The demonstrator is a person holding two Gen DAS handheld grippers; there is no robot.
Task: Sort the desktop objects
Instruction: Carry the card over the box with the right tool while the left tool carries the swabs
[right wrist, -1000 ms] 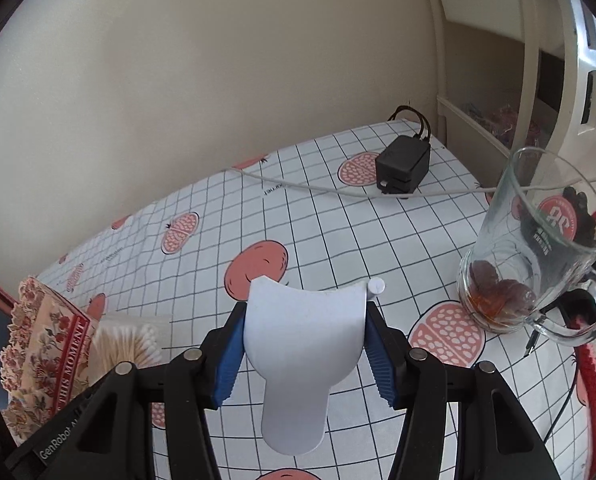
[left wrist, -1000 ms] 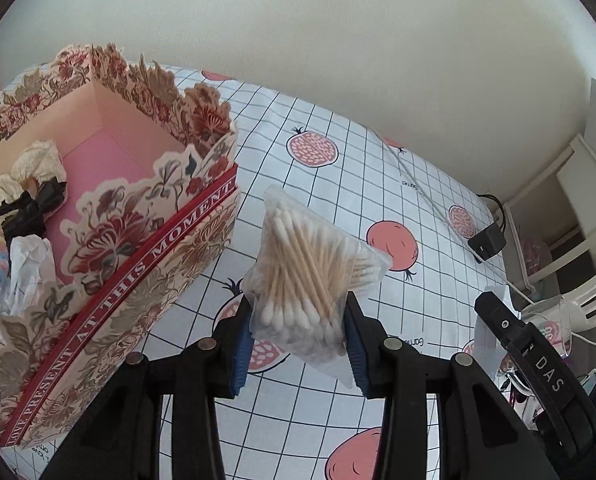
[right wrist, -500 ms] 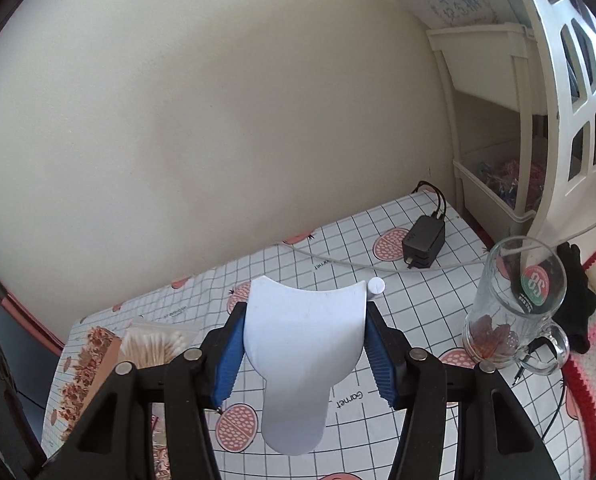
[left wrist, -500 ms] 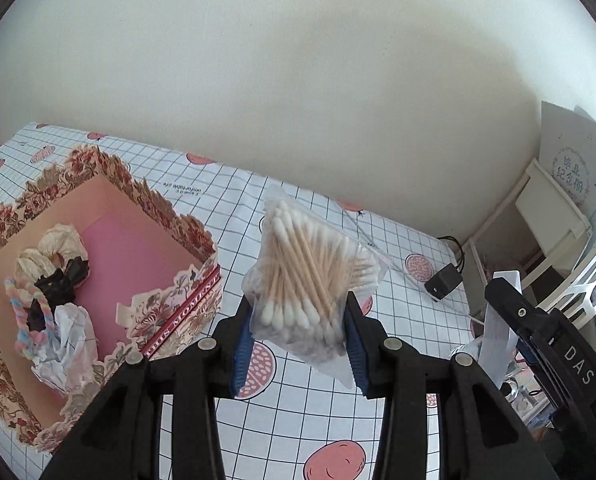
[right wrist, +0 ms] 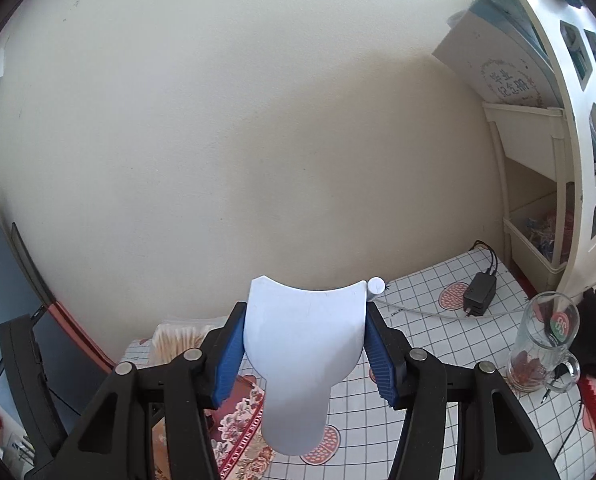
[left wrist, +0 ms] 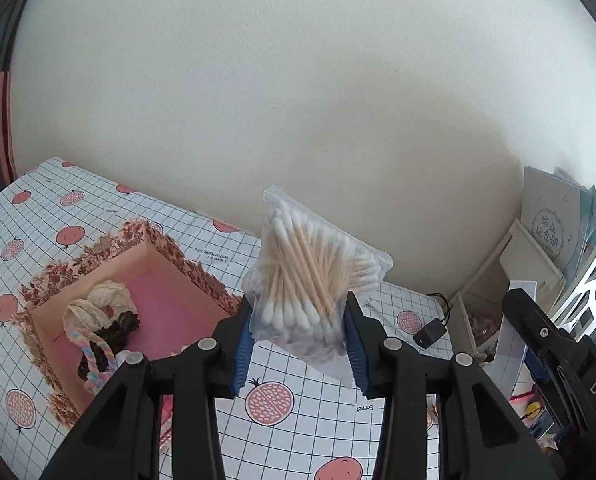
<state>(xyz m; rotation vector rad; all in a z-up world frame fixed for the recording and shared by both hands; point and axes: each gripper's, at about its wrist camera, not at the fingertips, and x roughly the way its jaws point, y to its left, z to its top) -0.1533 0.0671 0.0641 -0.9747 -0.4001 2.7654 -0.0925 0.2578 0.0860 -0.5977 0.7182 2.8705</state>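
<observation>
Holding: left gripper (left wrist: 298,344) clamped on cotton-swab bag (left wrist: 310,284) (clear plastic) | right gripper (right wrist: 304,354) clamped on white scoop (right wrist: 302,360)

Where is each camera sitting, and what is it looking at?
Left wrist: sits on the left gripper, looking along its black fingers with blue pads, which clamp a clear bag of cotton swabs; below lie the flowery cardboard box and checked pomegranate tablecloth.
Right wrist: sits on the right gripper, whose pads squeeze a curved white plastic piece; beyond stands a glass mug.
Both views share the cream wall, tablecloth, flowery box, swab bag and black power adapter. No hand or sleeve shows.
</observation>
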